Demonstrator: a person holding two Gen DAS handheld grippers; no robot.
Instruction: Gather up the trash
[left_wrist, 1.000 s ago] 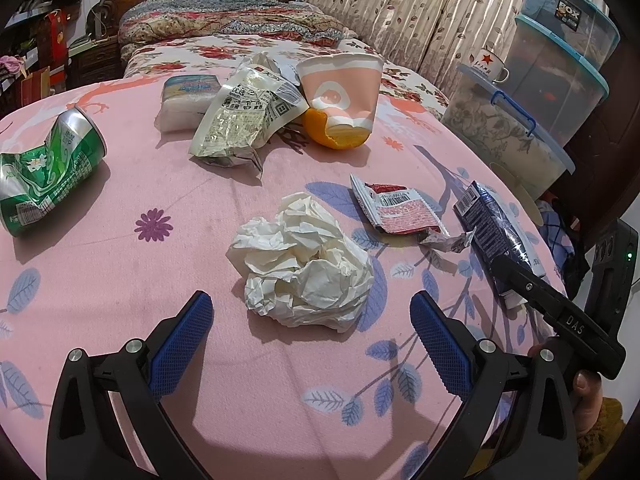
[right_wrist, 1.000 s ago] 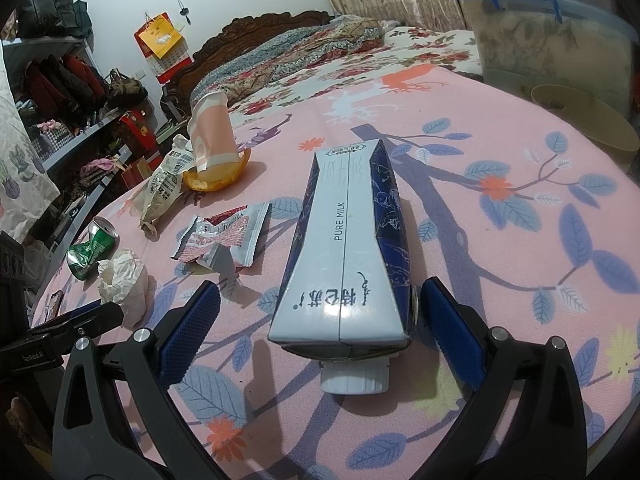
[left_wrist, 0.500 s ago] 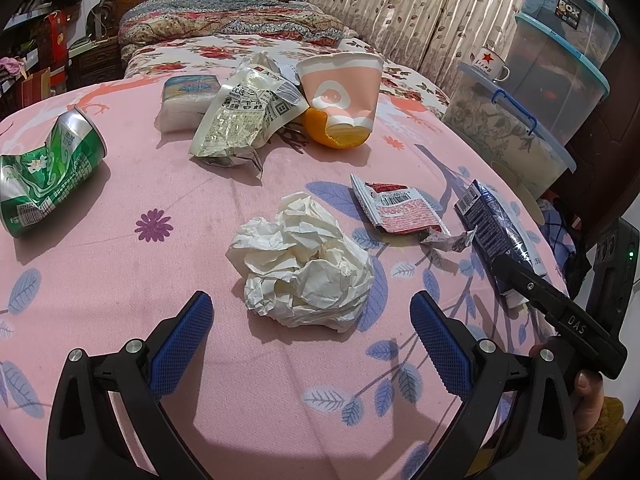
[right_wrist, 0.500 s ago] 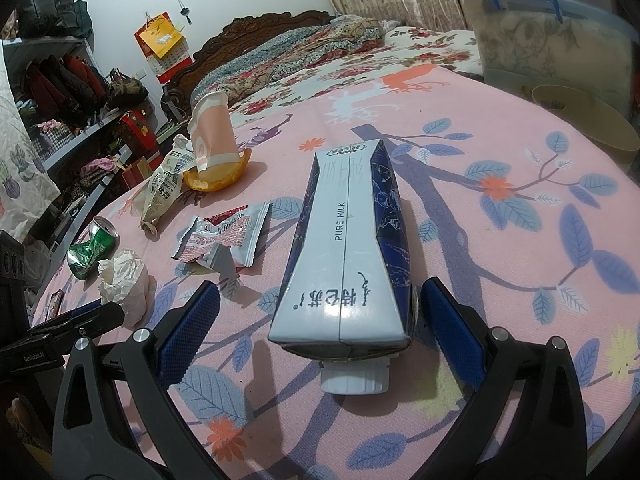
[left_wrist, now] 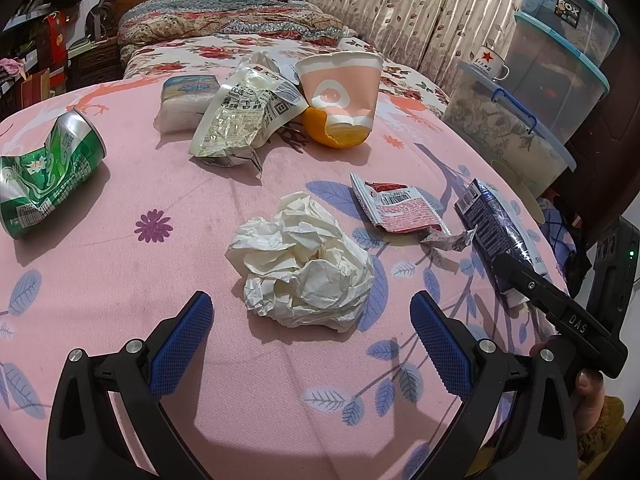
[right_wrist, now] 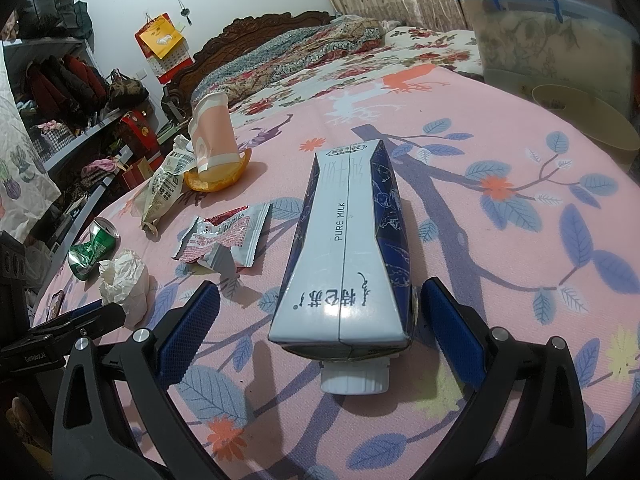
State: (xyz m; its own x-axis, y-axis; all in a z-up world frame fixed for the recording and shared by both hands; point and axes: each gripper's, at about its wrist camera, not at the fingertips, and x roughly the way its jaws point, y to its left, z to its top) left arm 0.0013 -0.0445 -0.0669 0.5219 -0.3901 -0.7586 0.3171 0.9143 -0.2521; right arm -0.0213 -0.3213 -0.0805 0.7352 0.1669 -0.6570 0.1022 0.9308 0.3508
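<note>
A crumpled white paper ball (left_wrist: 304, 264) lies on the pink tablecloth (left_wrist: 120, 280), just ahead of my open, empty left gripper (left_wrist: 310, 340). A flattened blue and white milk carton (right_wrist: 348, 248) lies lengthwise between the fingers of my open right gripper (right_wrist: 316, 328), its white cap (right_wrist: 354, 376) toward me; the pads do not touch it. The carton also shows in the left wrist view (left_wrist: 496, 228). A torn red and white wrapper (left_wrist: 400, 210), a crushed green can (left_wrist: 44, 180), a clear printed bag (left_wrist: 240, 120) and a pink paper cup (left_wrist: 340, 88) on an orange peel (left_wrist: 332, 136) lie further off.
A white tissue pack (left_wrist: 184, 100) lies at the table's far side. Stacked plastic storage bins (left_wrist: 532, 112) stand to the right, with a tan bowl-shaped bin (right_wrist: 580, 120) beside the table edge. A bed (left_wrist: 224, 36) lies behind; shelves with clothes (right_wrist: 60, 92) stand left.
</note>
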